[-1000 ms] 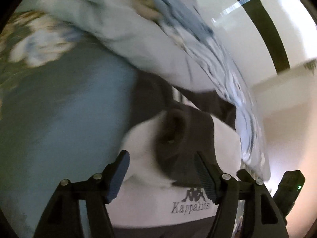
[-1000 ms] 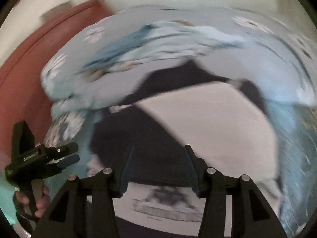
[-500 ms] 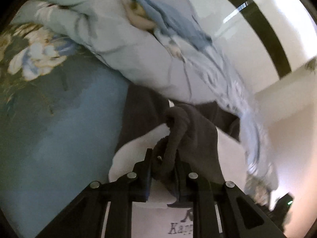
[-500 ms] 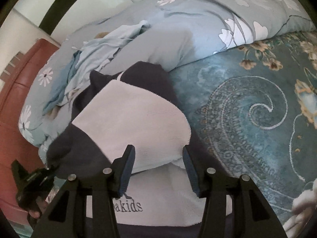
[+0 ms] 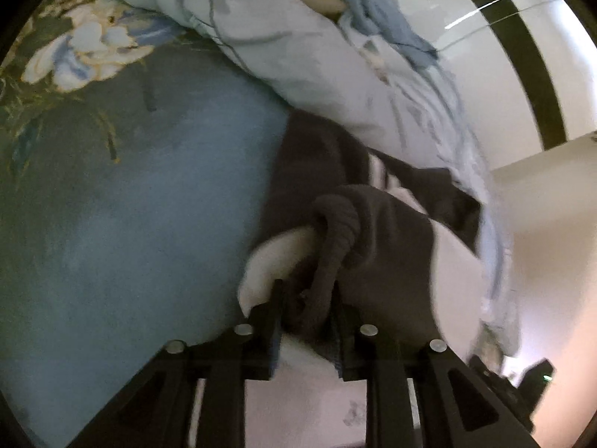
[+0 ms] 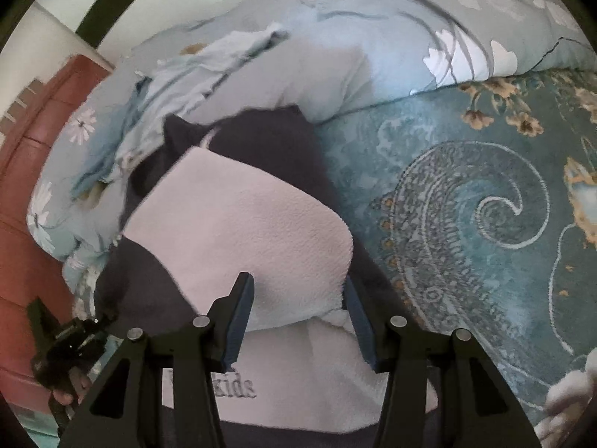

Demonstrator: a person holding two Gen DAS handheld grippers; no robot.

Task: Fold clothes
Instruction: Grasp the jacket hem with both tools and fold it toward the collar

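Note:
A fleece jacket in white and dark grey (image 6: 238, 224) lies on the teal bedspread (image 6: 466, 205), partly folded, with lettering on its white front near the camera. In the left wrist view my left gripper (image 5: 308, 310) is shut on the jacket's dark ribbed cuff (image 5: 335, 231), which curls up from between the fingers. My right gripper (image 6: 298, 306) stands open over the white folded sleeve, its blue pads (image 6: 242, 313) on either side of the fabric edge without pinching it. The left gripper (image 6: 67, 339) also shows at the lower left of the right wrist view.
A pale blue flowered duvet (image 6: 335, 37) is heaped behind the jacket, with a light blue garment (image 6: 194, 63) on it. A red padded headboard (image 6: 30, 171) stands at the left. The bedspread stretches to the right, and a white wall with a dark stripe (image 5: 522, 56) lies beyond.
My left gripper went from open around the dark cuff to shut on it and has lifted it slightly. The right gripper swung onto the white sleeve and stayed open.

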